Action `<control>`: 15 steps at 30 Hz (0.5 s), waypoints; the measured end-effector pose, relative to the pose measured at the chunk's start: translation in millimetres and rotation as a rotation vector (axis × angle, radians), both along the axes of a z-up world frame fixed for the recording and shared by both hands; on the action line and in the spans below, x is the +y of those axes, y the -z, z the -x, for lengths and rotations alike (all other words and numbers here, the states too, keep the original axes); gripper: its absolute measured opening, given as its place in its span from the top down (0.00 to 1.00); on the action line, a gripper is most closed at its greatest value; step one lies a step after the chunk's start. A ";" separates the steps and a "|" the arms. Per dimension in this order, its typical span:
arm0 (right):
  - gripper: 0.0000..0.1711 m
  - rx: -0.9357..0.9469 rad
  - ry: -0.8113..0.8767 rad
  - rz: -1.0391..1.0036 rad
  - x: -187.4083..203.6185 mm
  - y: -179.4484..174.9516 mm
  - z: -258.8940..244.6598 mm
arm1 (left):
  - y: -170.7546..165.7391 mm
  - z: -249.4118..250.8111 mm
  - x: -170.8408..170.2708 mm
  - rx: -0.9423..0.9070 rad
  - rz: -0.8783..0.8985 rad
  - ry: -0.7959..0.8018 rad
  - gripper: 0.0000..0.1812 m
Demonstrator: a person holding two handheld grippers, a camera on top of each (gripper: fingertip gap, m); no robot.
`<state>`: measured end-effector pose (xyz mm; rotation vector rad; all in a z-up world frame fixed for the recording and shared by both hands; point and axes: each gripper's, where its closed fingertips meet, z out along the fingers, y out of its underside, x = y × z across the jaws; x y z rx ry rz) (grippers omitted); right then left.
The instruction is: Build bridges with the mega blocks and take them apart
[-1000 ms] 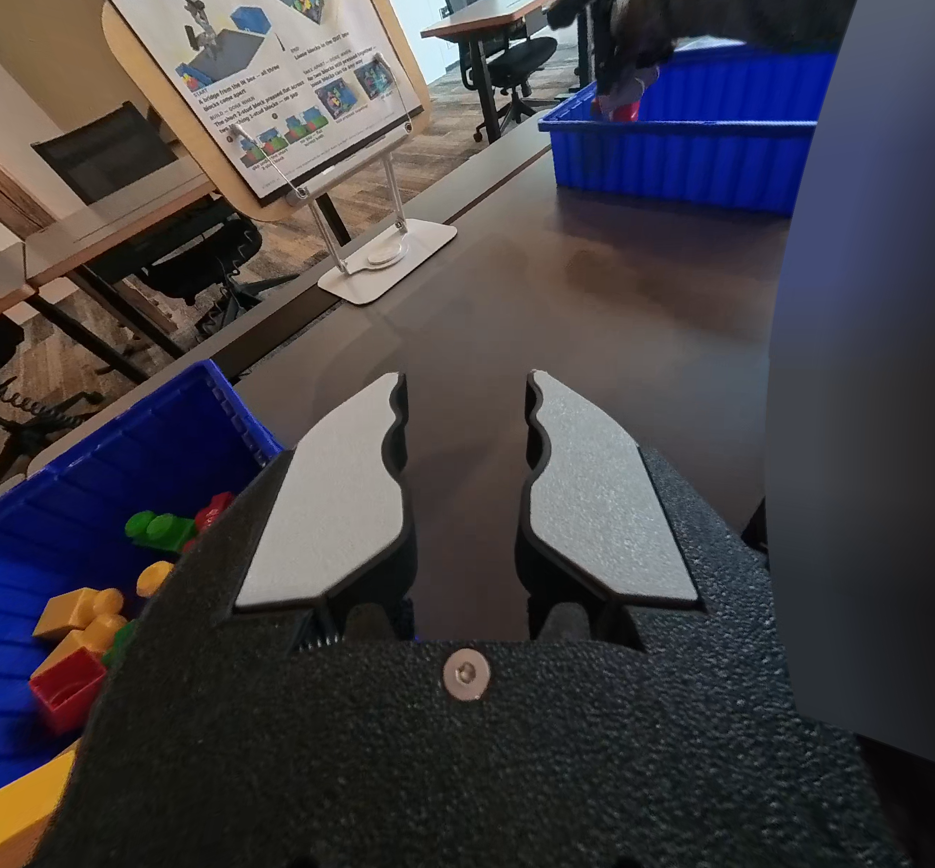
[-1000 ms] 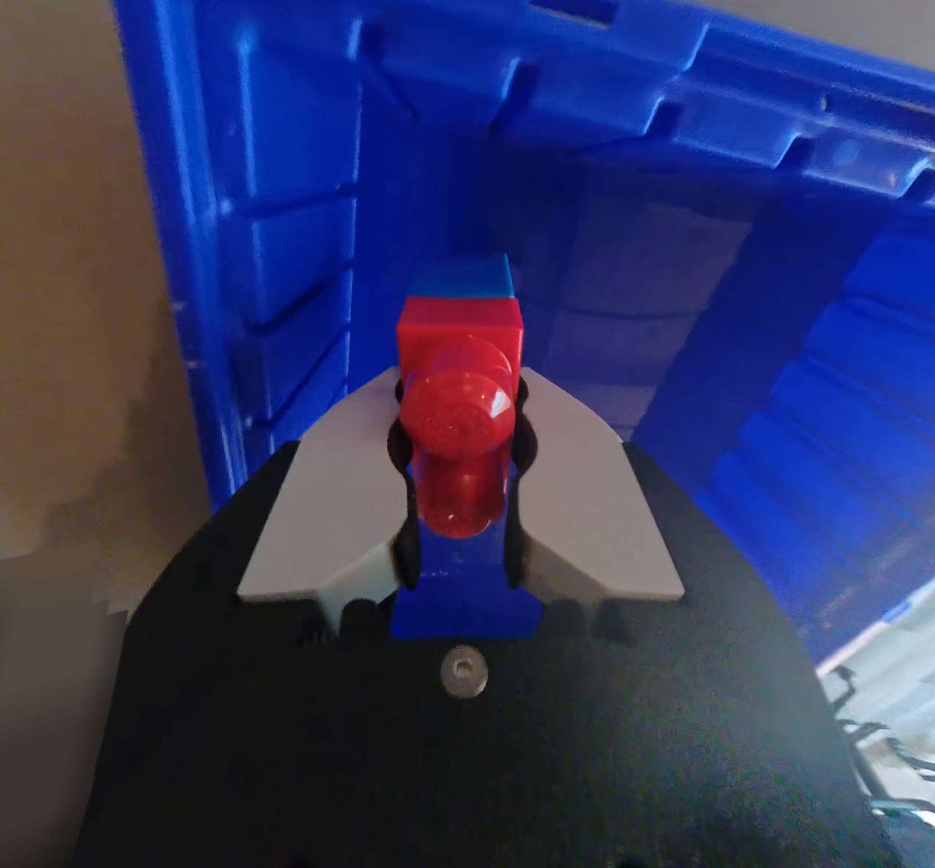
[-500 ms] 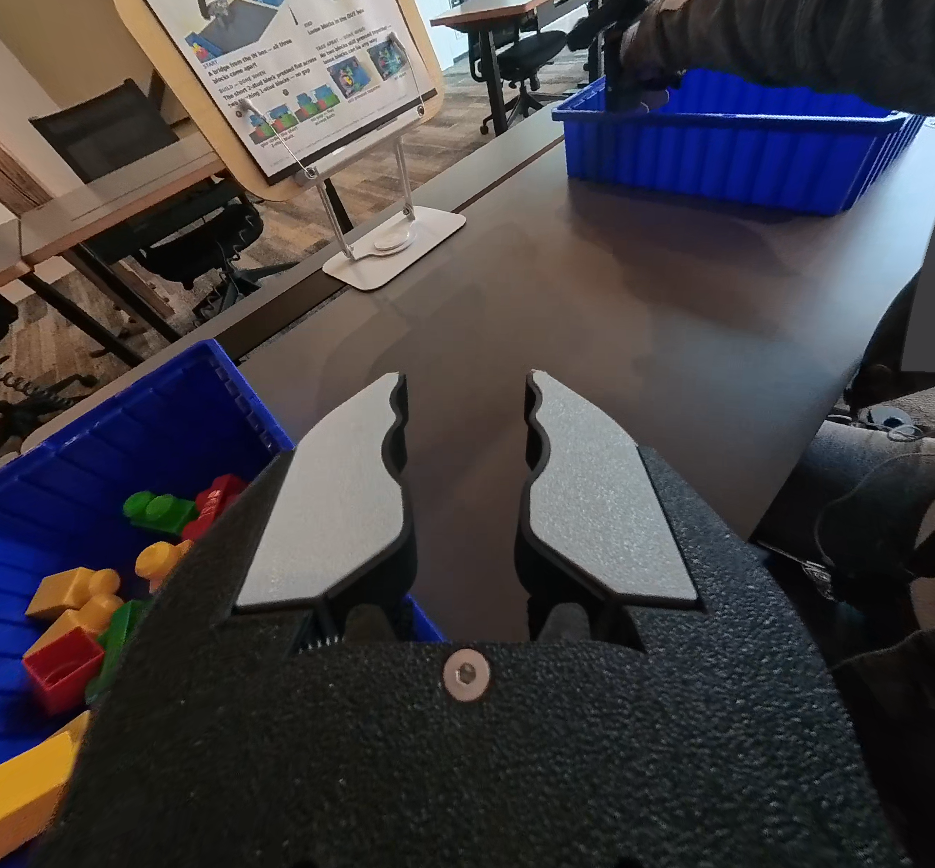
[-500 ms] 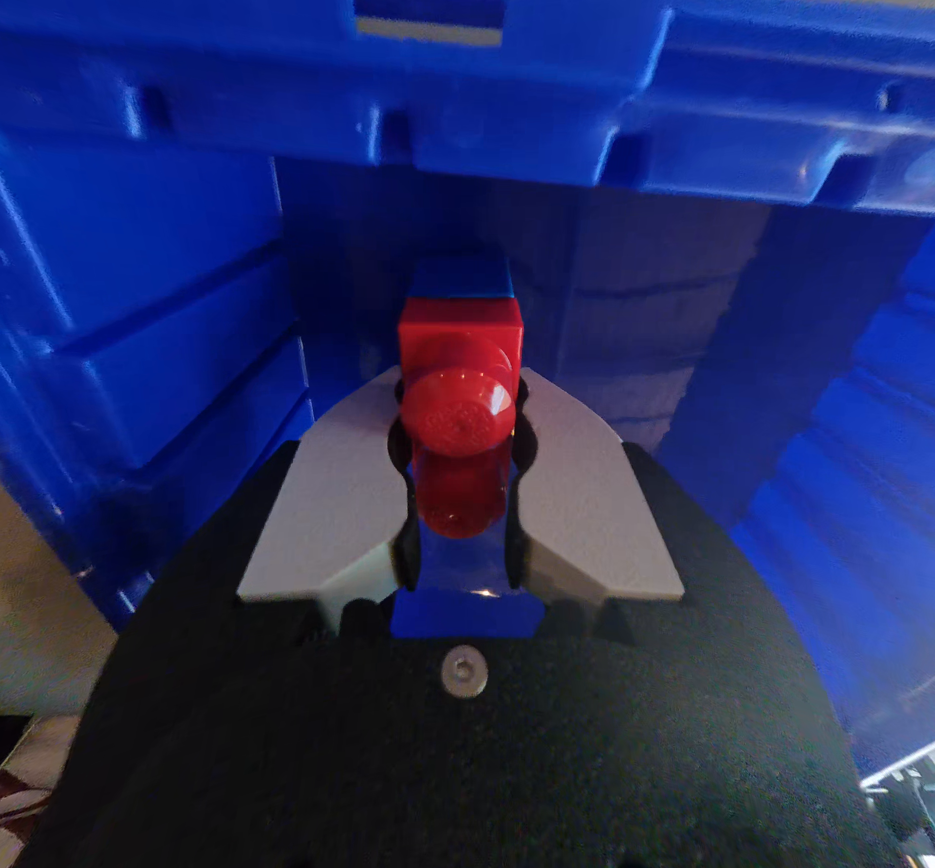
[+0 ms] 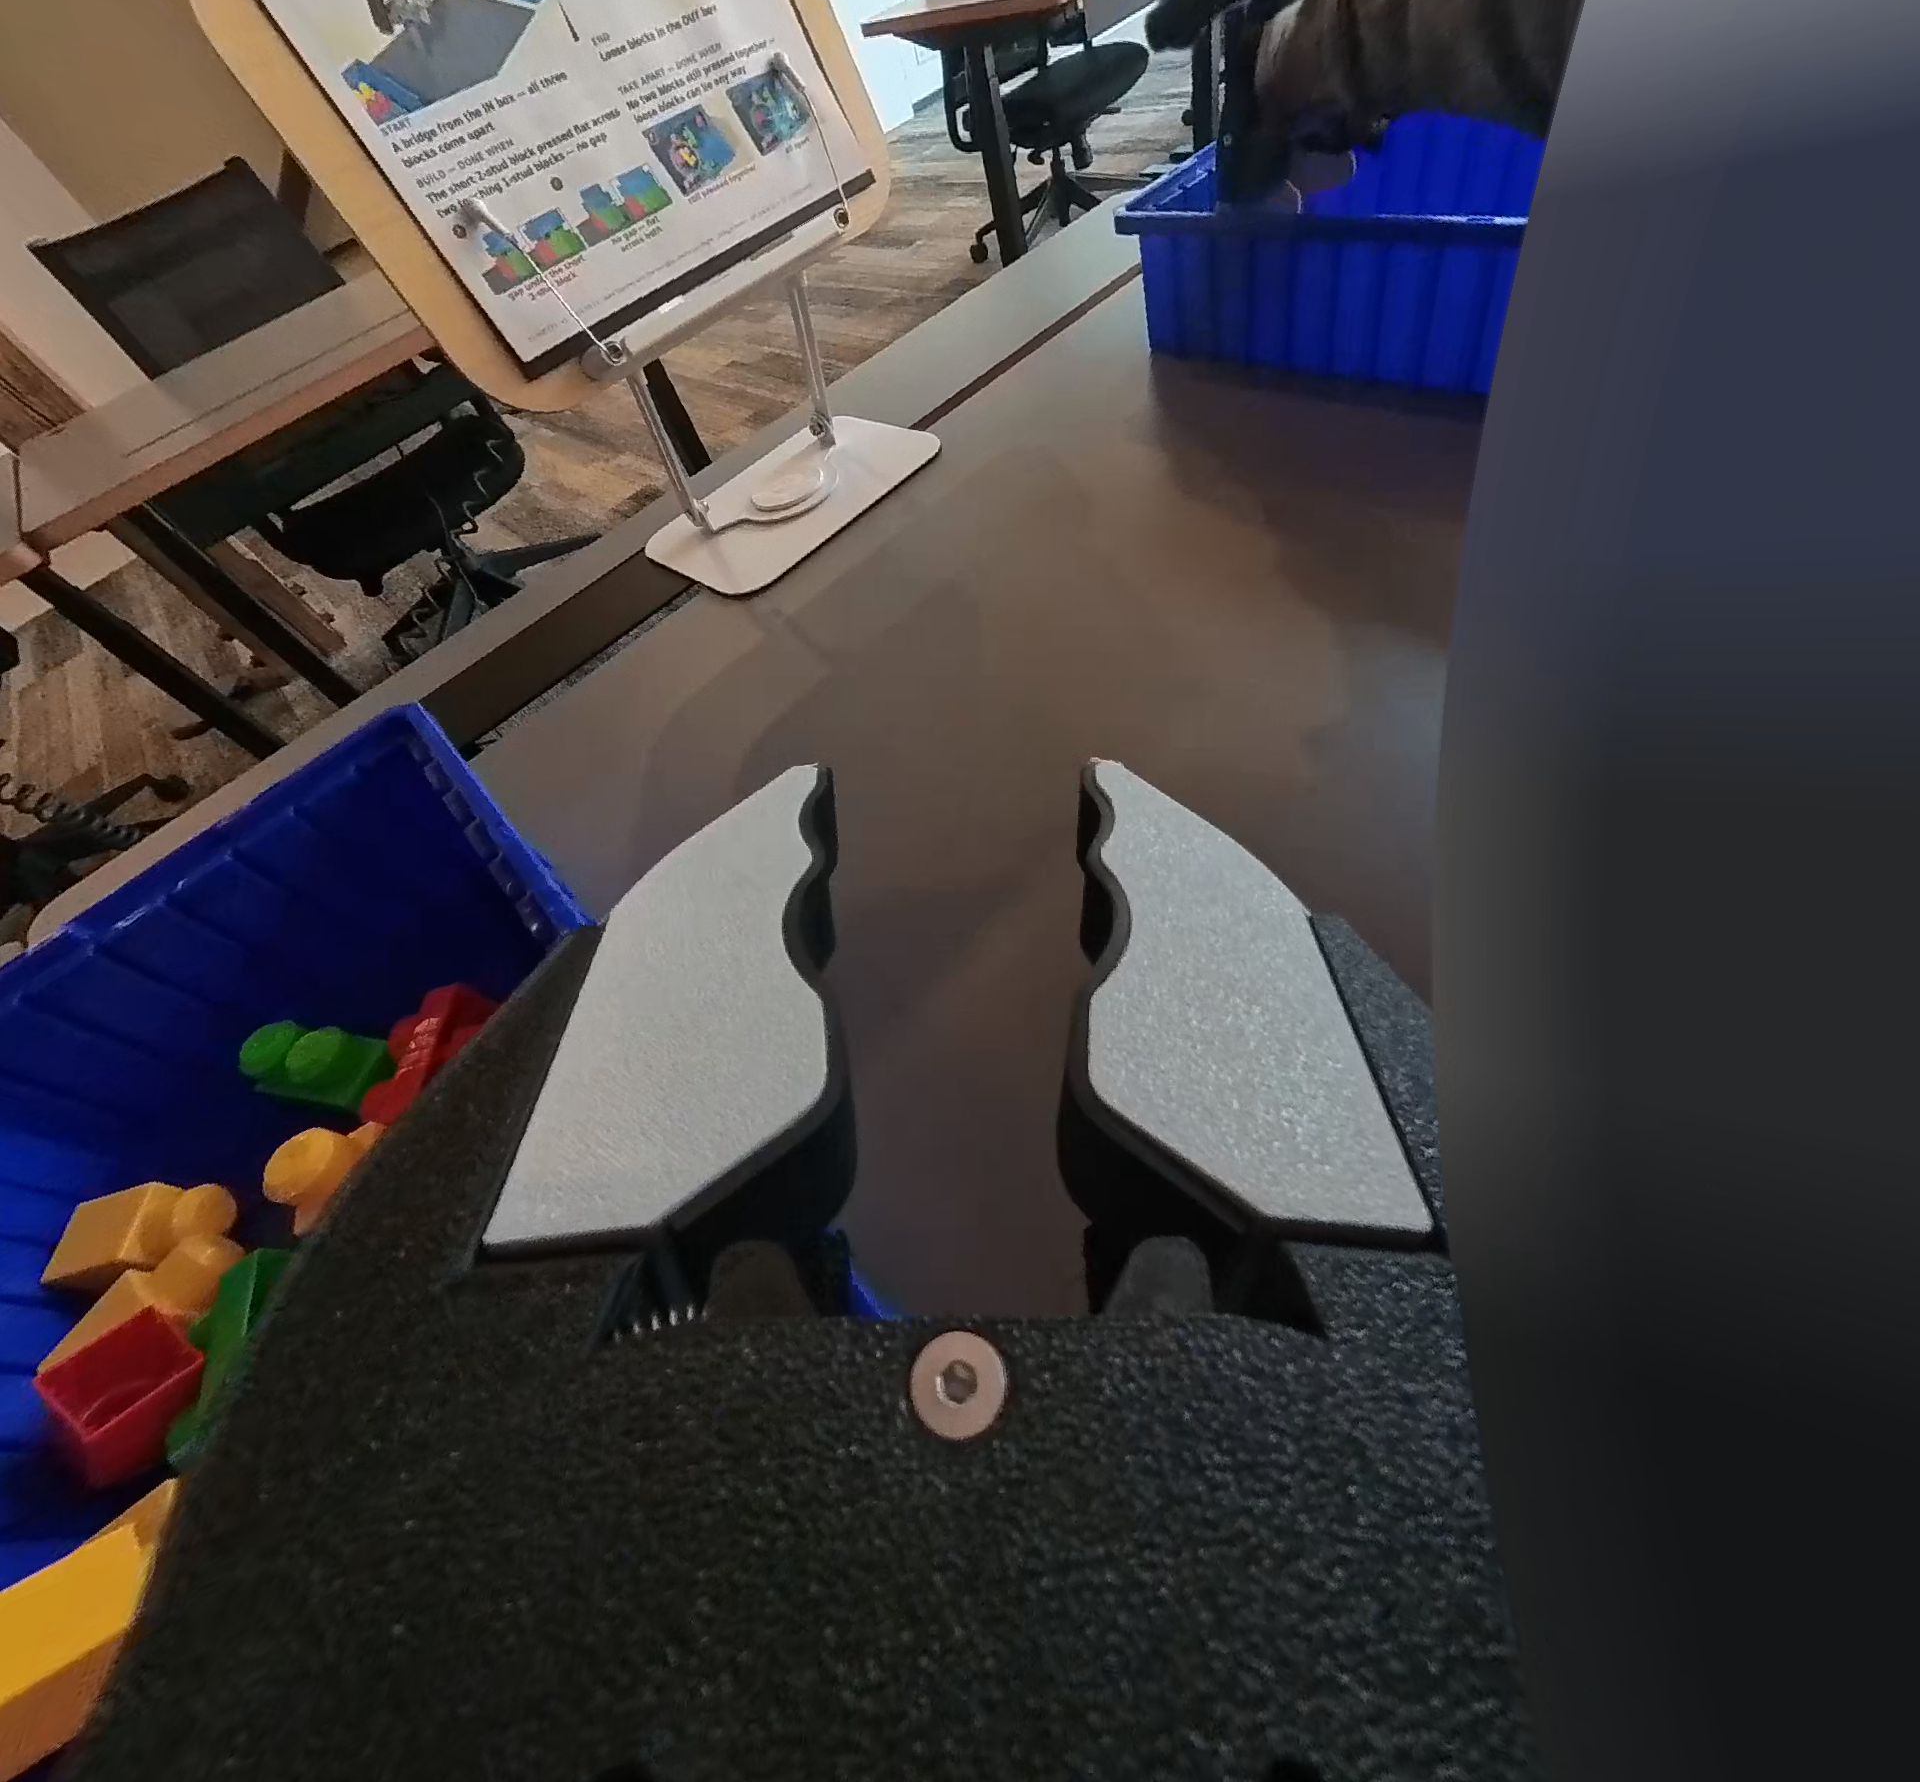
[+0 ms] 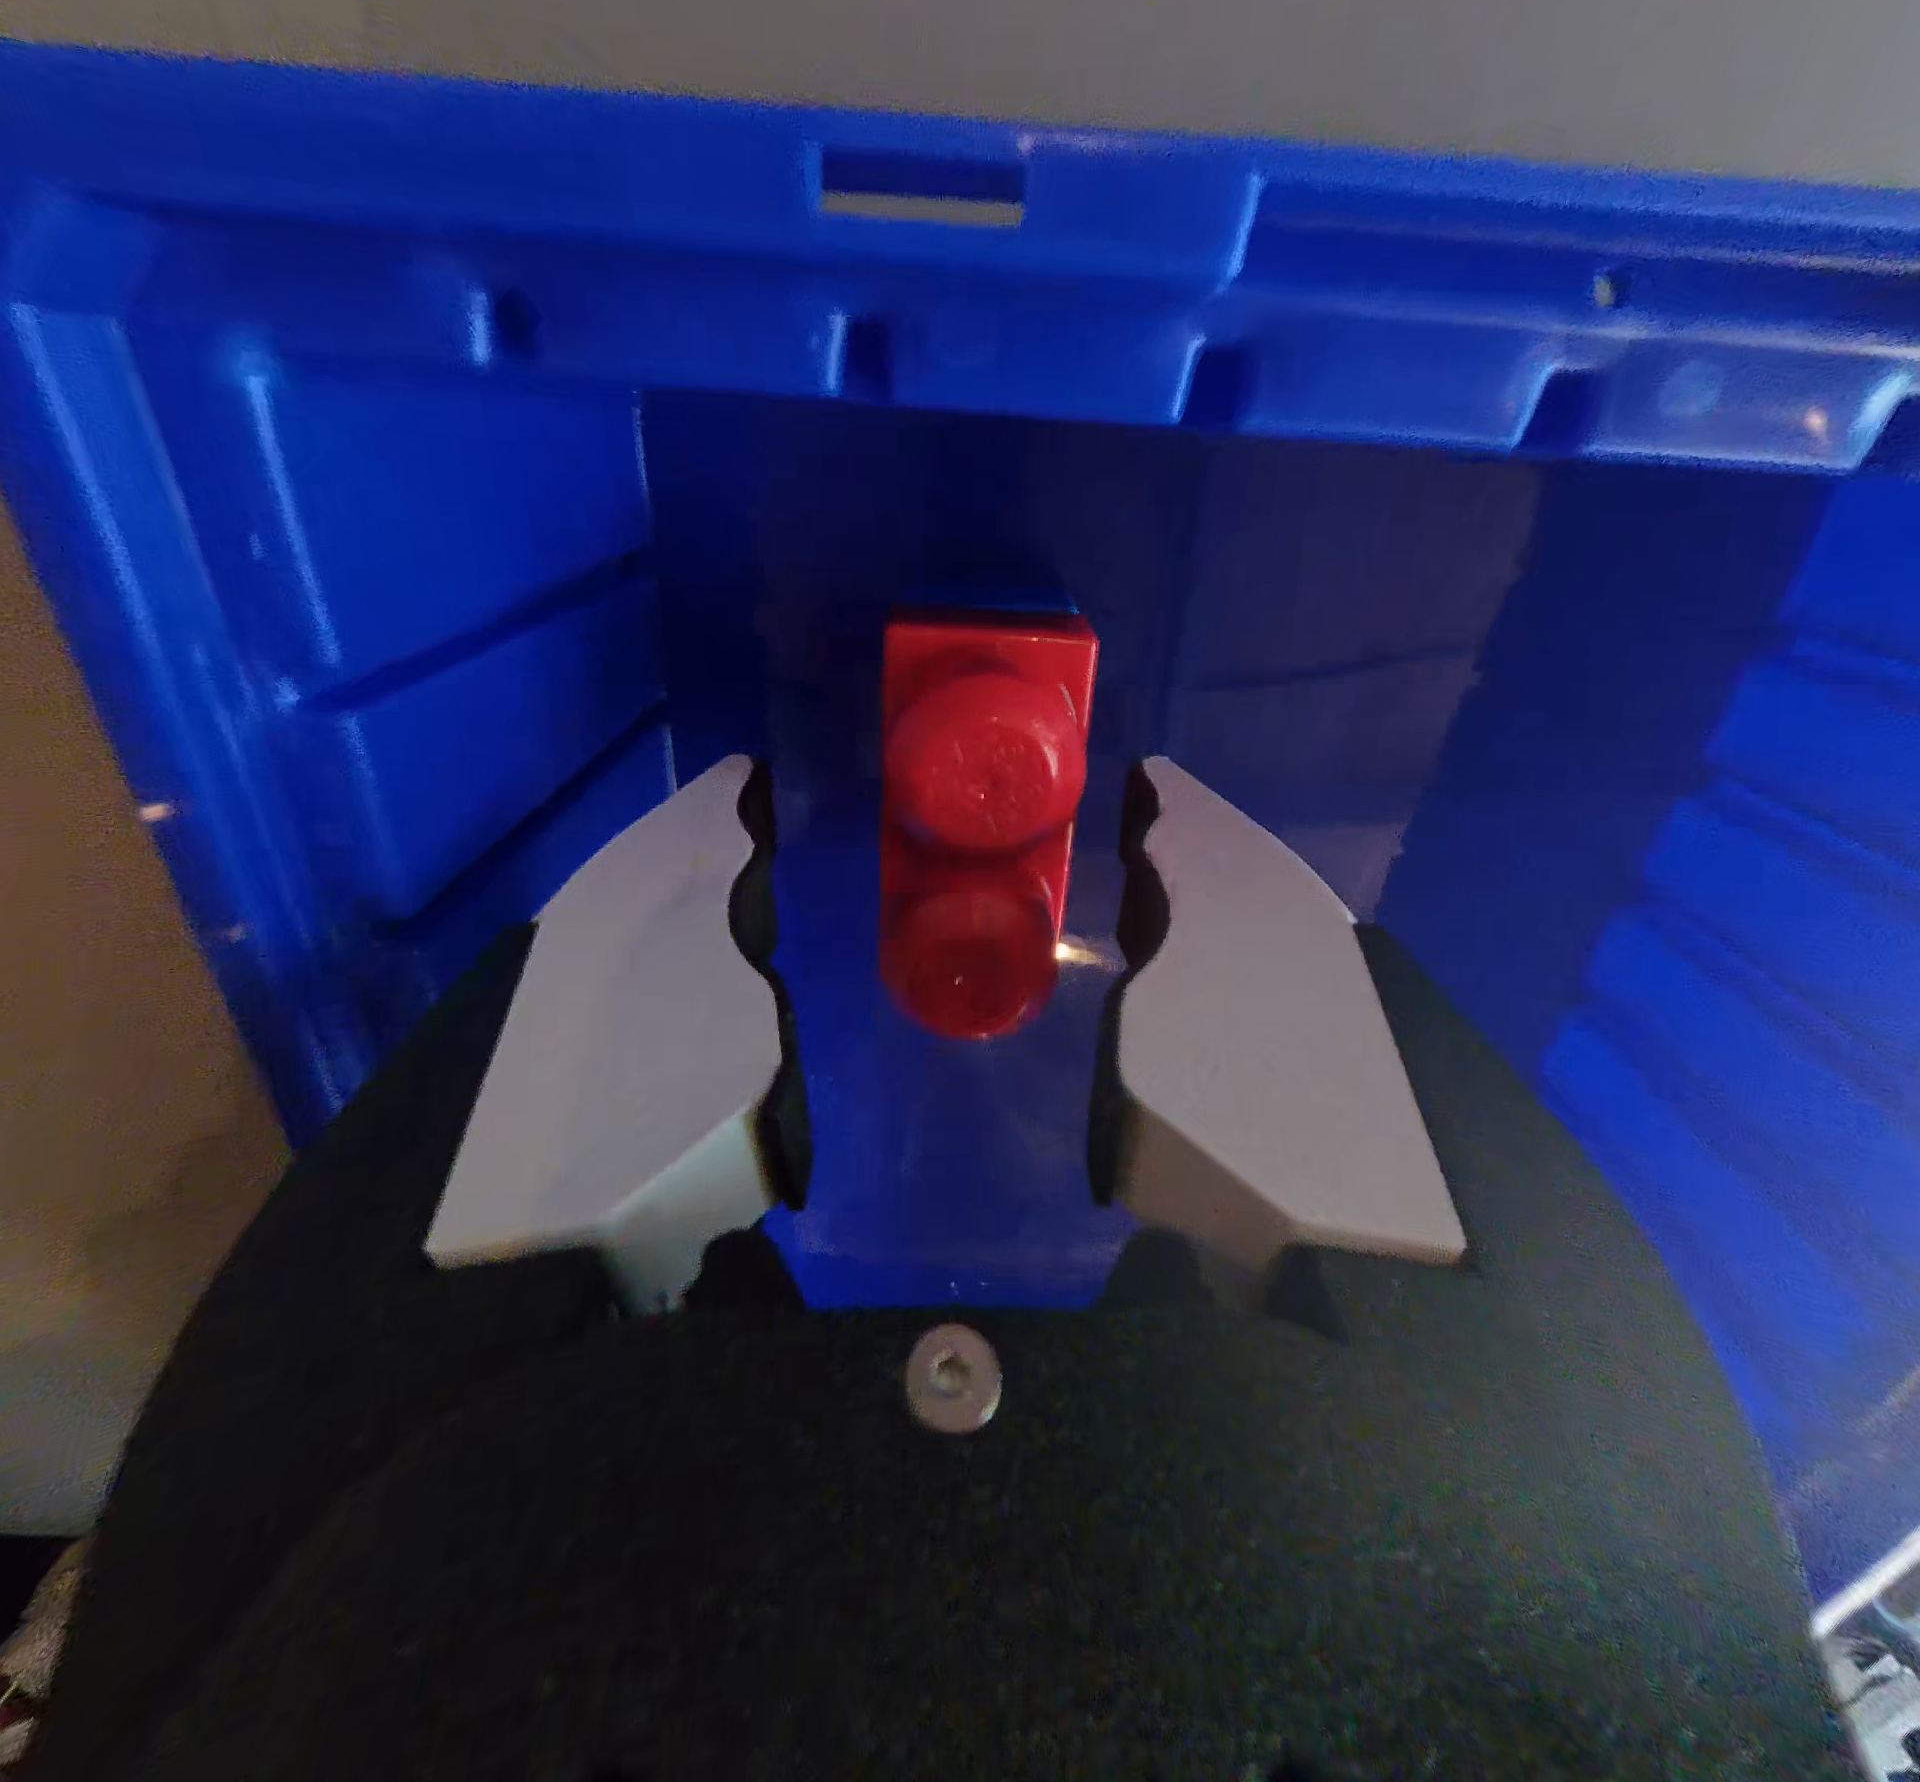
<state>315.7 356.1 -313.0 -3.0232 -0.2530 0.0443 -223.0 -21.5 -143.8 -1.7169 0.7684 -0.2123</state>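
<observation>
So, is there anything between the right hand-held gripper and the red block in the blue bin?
Nothing visible. The right hand-held gripper is open, and the red block lies on the floor of the blue bin directly between its fingers, with a clear gap on each side.

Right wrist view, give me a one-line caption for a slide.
Right gripper with jaws open around a red block resting inside an otherwise empty-looking blue bin.
</observation>
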 end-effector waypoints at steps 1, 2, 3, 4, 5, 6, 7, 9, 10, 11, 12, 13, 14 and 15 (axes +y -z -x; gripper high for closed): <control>0.62 0.000 -0.004 -0.006 0.0 -4.0 0.4 | -0.2 -1.0 -0.2 0.000 -0.001 0.003 0.76; 0.62 0.001 -0.007 -0.015 0.2 -8.6 0.7 | -0.5 -2.0 -0.5 0.001 -0.002 0.006 0.76; 0.62 0.003 -0.012 -0.025 0.3 -13.7 1.2 | -0.8 -2.7 -0.7 0.001 -0.003 0.008 0.76; 0.62 0.004 -0.021 -0.036 0.1 -19.5 2.2 | -1.0 -2.9 -0.9 0.001 -0.004 0.008 0.76; 0.61 0.006 -0.034 -0.049 -0.2 -26.1 3.7 | -1.1 -3.0 -1.0 0.000 -0.003 0.008 0.76; 0.61 0.006 -0.048 -0.065 -0.5 -33.3 5.4 | -1.3 -2.9 -1.2 -0.003 -0.003 0.009 0.76; 0.60 0.001 -0.065 -0.082 -1.0 -41.1 6.8 | -1.6 -2.6 -1.3 -0.006 -0.003 0.009 0.75; 0.60 -0.015 -0.110 -0.125 -3.4 -58.9 10.6 | -1.7 -2.1 -1.5 -0.013 0.000 0.009 0.75; 0.60 -0.019 -0.135 -0.152 -5.0 -68.5 13.9 | -1.5 -1.9 -1.7 -0.014 0.001 0.009 0.75; 0.60 -0.020 -0.162 -0.179 -7.6 -78.2 18.2 | -1.0 -1.4 -1.9 -0.014 0.004 0.009 0.75; 0.61 -0.022 -0.191 -0.209 -10.9 -88.2 22.9 | -0.7 -0.9 -2.0 -0.015 0.006 0.007 0.75; 0.61 -0.023 -0.222 -0.243 -14.6 -98.5 28.5 | -0.8 -0.4 -2.2 -0.017 0.008 0.005 0.75; 0.61 -0.017 -0.254 -0.281 -19.1 -109.0 35.4 | -1.0 0.0 -2.6 -0.020 0.008 0.004 0.75; 0.62 -0.007 -0.288 -0.318 -25.1 -119.4 43.7 | -1.2 0.7 -3.3 -0.022 0.010 0.002 0.75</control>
